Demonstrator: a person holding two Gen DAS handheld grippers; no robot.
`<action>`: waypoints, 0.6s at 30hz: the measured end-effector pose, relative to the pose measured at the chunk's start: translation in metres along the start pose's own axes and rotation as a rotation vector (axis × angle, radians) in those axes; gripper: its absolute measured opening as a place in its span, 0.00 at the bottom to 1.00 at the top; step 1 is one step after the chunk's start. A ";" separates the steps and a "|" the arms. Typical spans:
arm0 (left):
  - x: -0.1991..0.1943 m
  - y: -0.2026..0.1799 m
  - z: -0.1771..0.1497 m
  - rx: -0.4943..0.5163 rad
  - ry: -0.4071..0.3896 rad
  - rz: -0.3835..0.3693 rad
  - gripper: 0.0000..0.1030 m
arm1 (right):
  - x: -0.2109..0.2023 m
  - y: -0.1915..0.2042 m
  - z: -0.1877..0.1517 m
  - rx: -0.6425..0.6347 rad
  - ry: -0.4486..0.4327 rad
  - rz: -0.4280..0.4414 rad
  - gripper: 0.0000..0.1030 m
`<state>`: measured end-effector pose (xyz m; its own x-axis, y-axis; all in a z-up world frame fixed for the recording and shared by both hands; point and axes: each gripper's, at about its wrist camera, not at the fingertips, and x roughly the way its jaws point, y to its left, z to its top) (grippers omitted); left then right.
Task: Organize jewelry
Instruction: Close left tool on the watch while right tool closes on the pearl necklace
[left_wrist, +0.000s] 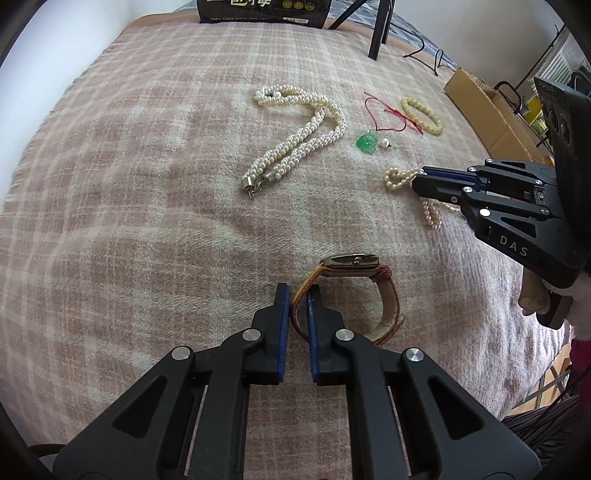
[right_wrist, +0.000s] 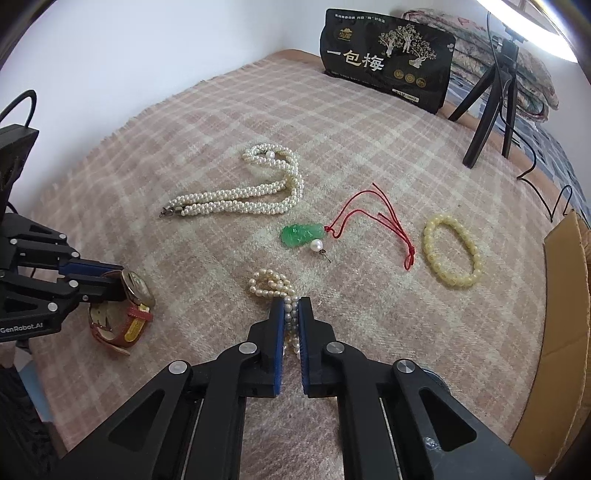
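Pink plaid blanket (right_wrist: 369, 147) on the bed carries the jewelry, spread apart. We have both grippers closed: left gripper (left_wrist: 297, 295) pinches the watch (left_wrist: 354, 291) strap, right gripper (right_wrist: 291, 308) clamps the small pearl strand (right_wrist: 273, 284), likely for lifting both pieces.

My left tongs (left_wrist: 297, 295) angle steeply downward, blue pads pinched nearly together. My right tongs (right_wrist: 291, 308) tilt down likewise, also clamped tight, off to the left tongs' right.

Pink plaid blanket (right_wrist: 369, 122), green pendant (right_wrist: 303, 233), red cord (right_wrist: 373, 214), yellow bracelet (right_wrist: 452, 251)
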<state>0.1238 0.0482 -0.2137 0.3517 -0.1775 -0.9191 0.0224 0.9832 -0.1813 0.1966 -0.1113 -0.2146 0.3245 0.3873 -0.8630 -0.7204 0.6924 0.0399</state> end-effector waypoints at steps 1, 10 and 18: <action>-0.003 -0.001 -0.001 0.005 -0.011 0.004 0.07 | -0.003 0.000 0.001 0.002 -0.006 -0.002 0.06; -0.035 -0.018 0.001 0.040 -0.112 -0.018 0.07 | -0.050 0.005 0.009 0.008 -0.085 -0.046 0.06; -0.056 -0.045 0.005 0.082 -0.173 -0.050 0.07 | -0.105 -0.012 0.013 0.048 -0.175 -0.099 0.06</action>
<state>0.1076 0.0145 -0.1524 0.5034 -0.2235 -0.8346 0.1179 0.9747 -0.1898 0.1788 -0.1521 -0.1179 0.4964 0.4129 -0.7636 -0.6510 0.7590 -0.0128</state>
